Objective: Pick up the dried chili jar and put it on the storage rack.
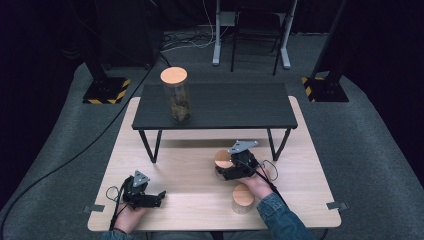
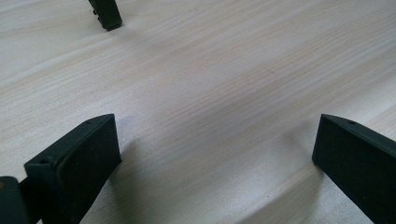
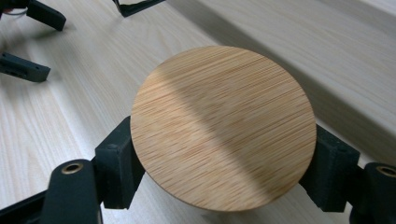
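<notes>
A small jar with a round bamboo lid [image 1: 223, 158] [image 3: 223, 126] stands on the wooden table [image 1: 190, 170], just in front of the low black shelf [image 1: 225, 105]. My right gripper [image 1: 224, 168] [image 3: 223, 161] is shut on it, one jaw pressed to each side under the lid. A second short jar with a bamboo lid [image 1: 243, 198] stands beside the right wrist. On the shelf's left end stands a tall lidded jar [image 1: 175, 95] with brown contents. Near the front left, my left gripper [image 1: 160, 198] [image 2: 217, 149] is open, jaws wide over bare wood.
The shelf's black legs [image 1: 150, 146] [image 2: 106, 14] stand on the table near both grippers. In the right gripper view the left gripper's jaws [image 3: 25, 70] show far off. Cables trail off the table's left side [image 1: 75, 155]; stands [image 1: 107, 90] sit on the floor behind.
</notes>
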`<control>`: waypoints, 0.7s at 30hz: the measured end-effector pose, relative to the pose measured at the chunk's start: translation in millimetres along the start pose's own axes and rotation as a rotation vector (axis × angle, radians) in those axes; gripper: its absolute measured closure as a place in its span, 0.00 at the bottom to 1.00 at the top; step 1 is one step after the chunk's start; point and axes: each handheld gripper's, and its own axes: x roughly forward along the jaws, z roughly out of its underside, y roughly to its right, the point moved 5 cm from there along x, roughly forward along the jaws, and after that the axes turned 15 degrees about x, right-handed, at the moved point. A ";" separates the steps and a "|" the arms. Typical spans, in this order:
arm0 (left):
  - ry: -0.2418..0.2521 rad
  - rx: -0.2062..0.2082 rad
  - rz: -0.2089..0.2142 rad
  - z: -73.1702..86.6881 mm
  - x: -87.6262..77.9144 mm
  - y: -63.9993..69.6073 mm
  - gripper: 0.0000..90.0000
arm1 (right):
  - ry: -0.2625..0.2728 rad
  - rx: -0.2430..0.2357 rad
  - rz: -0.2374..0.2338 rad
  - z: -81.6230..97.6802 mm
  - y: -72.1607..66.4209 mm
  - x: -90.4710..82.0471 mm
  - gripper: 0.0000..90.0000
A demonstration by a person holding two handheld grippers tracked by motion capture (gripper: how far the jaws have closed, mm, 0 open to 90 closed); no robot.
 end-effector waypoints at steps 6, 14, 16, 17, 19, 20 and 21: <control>0.000 0.000 0.000 0.0 0.0 0.0 0.01 | 0.009 0.023 0.013 -2.2 0.9 -10.7 0.28; -0.001 0.000 0.000 0.0 -0.1 0.0 0.01 | 0.034 0.048 0.016 -4.2 -0.1 -25.8 0.28; -0.001 0.000 0.000 0.0 -0.1 0.0 0.01 | 0.035 0.050 0.017 -4.6 -0.6 -27.5 0.28; -0.001 0.000 0.000 0.0 0.0 0.0 0.01 | 0.036 0.052 0.018 -5.1 -1.0 -29.3 0.28; 0.000 0.000 0.000 0.0 0.0 0.0 0.01 | 0.040 0.063 0.021 -6.5 -2.2 -34.6 0.28; 0.000 0.001 0.000 0.0 0.0 -0.1 0.01 | 0.040 0.063 0.021 -6.5 -2.2 -34.6 0.28; 0.000 0.000 0.000 0.0 0.0 0.0 0.01 | 0.042 0.063 0.023 -7.0 -2.5 -36.5 0.28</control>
